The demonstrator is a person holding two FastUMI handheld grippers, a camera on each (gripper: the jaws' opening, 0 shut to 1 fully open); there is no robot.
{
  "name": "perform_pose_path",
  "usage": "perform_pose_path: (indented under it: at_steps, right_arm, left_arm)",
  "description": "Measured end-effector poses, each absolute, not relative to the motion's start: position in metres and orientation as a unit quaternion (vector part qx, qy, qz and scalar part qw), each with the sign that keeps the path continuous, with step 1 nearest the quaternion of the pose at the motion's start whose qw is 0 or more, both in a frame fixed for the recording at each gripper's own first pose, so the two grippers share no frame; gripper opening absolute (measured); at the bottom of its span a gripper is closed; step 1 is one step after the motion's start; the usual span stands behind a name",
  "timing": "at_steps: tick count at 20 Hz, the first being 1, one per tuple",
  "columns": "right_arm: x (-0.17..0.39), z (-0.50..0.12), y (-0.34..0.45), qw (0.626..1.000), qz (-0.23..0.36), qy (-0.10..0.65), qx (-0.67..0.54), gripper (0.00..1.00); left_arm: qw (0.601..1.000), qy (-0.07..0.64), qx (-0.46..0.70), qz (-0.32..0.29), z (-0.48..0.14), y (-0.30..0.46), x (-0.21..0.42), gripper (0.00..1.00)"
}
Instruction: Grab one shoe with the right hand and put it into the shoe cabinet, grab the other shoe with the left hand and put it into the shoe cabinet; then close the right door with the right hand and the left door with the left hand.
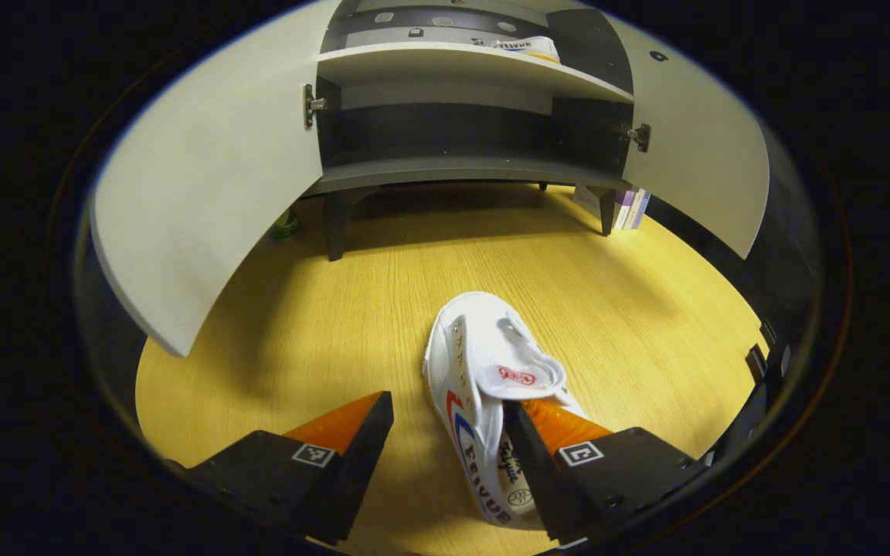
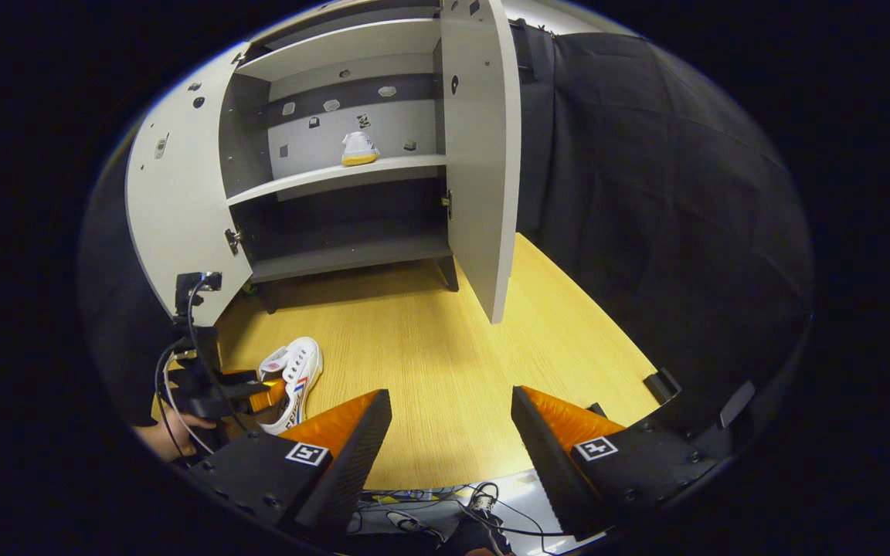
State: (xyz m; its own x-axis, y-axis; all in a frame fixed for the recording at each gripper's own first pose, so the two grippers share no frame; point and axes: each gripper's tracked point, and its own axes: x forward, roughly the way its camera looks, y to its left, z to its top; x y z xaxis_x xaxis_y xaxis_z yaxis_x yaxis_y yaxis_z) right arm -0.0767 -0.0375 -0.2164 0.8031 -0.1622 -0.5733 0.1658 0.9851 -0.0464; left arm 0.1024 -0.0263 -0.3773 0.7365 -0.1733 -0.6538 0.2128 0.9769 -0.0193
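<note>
Left gripper [image 1: 449, 421] hangs with fingers apart over the white shoe [image 1: 487, 386] on the floor [image 1: 337, 309]; one finger is in its mouth. Other shoe [image 2: 358, 148] is shelved, right gripper [image 2: 451, 417] open and empty. Next, I judge: clamp, lift to the cabinet [image 2: 337, 185]

Left gripper [image 1: 449, 432], right gripper [image 2: 451, 432]: black bodies, orange wedge fingers [image 1: 341, 423], square black-white markers, screws; black cables [image 2: 171, 371] on left.

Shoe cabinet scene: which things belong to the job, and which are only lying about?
Job:
shoe on floor
shoe on shelf
shoe cabinet
left door
right door
left gripper, open
right gripper, open

Lying about:
books
cables
</note>
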Motion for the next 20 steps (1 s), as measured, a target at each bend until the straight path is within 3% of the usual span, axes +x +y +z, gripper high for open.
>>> perform_pose_path:
  at_steps: [1, 3, 5, 9, 11, 13, 20]
  right_arm:
    - [-0.080, -0.217, -0.036, 0.948, -0.085, 0.305, 0.005, 0.99]
    - [-0.079, -0.209, -0.034, 0.952, -0.088, 0.292, 0.012, 0.99]
    - [-0.075, -0.202, -0.030, 0.957, -0.081, 0.280, 0.008, 0.99]
    - [-0.066, -0.202, -0.023, 0.959, -0.063, 0.276, -0.003, 0.99]
    - [-0.062, -0.202, -0.019, 0.959, -0.053, 0.277, -0.007, 0.99]
    - [-0.057, -0.198, -0.019, 0.961, -0.044, 0.271, -0.013, 0.99]
    - [-0.032, -0.173, -0.026, 0.972, -0.020, 0.231, -0.030, 0.99]
  left_arm:
    - [0.932, 0.347, 0.034, -0.099, -0.380, -0.026, 0.108, 0.87]
    - [0.931, 0.348, 0.041, -0.098, -0.387, -0.030, 0.115, 0.73]
    - [0.933, 0.342, 0.043, -0.101, -0.386, -0.035, 0.119, 0.51]
    - [0.933, 0.349, 0.038, -0.076, -0.391, -0.029, 0.122, 0.36]
    - [0.933, 0.353, 0.043, -0.059, -0.391, -0.022, 0.124, 0.25]
    - [0.931, 0.356, 0.052, -0.062, -0.390, -0.021, 0.124, 0.08]
    - [0.933, 0.357, 0.030, -0.043, -0.358, -0.022, 0.103, 0.05]
